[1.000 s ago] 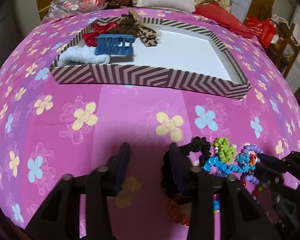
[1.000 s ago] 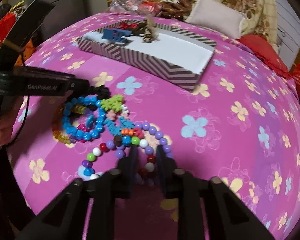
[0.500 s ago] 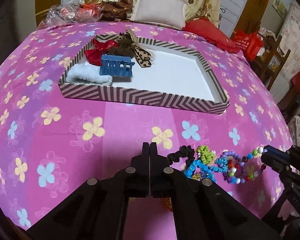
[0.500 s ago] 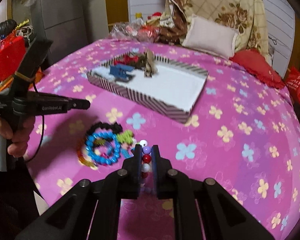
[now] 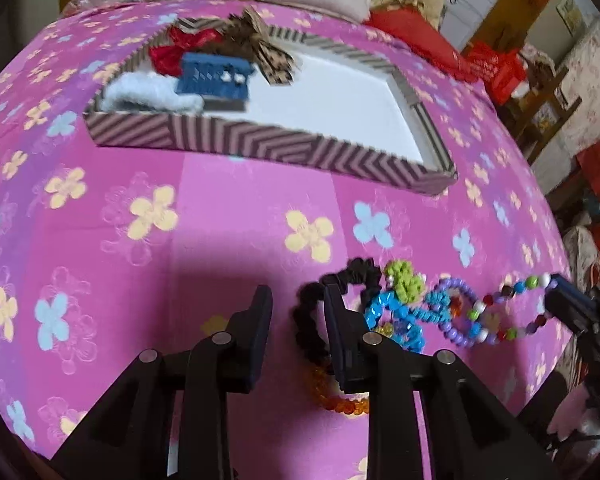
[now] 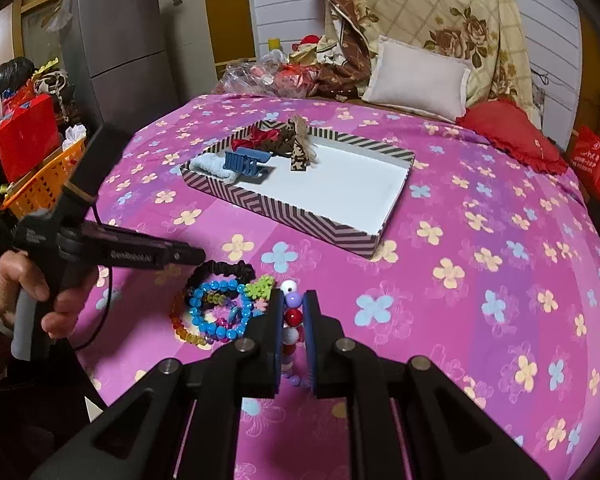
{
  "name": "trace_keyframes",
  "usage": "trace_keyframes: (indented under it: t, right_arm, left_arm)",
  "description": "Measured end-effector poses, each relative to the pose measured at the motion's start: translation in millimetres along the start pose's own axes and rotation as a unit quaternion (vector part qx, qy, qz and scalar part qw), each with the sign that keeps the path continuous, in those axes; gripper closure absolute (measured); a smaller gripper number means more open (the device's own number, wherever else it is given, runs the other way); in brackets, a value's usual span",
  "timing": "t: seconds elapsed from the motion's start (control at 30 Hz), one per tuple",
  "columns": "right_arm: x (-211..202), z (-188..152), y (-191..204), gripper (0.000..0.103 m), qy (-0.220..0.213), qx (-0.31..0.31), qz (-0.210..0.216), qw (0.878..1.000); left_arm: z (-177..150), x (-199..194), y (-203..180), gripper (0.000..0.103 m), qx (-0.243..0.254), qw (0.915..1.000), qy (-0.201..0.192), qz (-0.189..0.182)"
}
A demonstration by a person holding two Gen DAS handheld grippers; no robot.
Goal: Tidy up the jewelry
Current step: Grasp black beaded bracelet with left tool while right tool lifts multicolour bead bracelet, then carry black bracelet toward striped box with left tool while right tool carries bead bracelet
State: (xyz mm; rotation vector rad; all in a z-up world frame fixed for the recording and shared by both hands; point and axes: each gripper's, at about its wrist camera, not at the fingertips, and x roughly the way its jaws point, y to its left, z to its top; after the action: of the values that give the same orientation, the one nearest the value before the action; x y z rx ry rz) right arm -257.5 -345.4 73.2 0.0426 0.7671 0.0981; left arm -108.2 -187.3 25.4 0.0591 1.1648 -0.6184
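Right gripper: clamped on multicoloured round-bead necklace.
Left gripper: jaws opening, nothing between; black fabric scrunchie touched its right finger.
Striped cardboard tray: well ahead of both.

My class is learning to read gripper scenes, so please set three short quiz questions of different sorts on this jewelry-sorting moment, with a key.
1. True or false: the right gripper is shut on the multicoloured bead necklace.
2. Which item already lies in the striped box?
A. the blue hair claw
B. the black scrunchie
C. the amber bead bracelet
3. Fill in: the left gripper has jaws that are opening, with ____ between them.

Key
1. True: beads sit clamped between its pads.
2. A; the scrunchie and bracelet lie on the pink bedspread.
3. Nothing; only bedspread shows in the gap.
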Motion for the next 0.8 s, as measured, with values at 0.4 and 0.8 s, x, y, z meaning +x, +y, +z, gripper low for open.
trace_keyframes:
  t: [0.4,0.8]
  right_arm:
    - [7.8,-1.2,0.9,0.094,0.002,0.011,0.012,1.0]
    - [4.4,10.2,3.1,0.094,-0.015,0.016,0.019,1.0]
  left_arm:
    - [-1.0,15.3,-17.3,0.096,0.056,0.9972,-0.005,0.05]
    - [23.8,-40.5,28.4,0.098,-0.021,0.9947,-0.083,0.056]
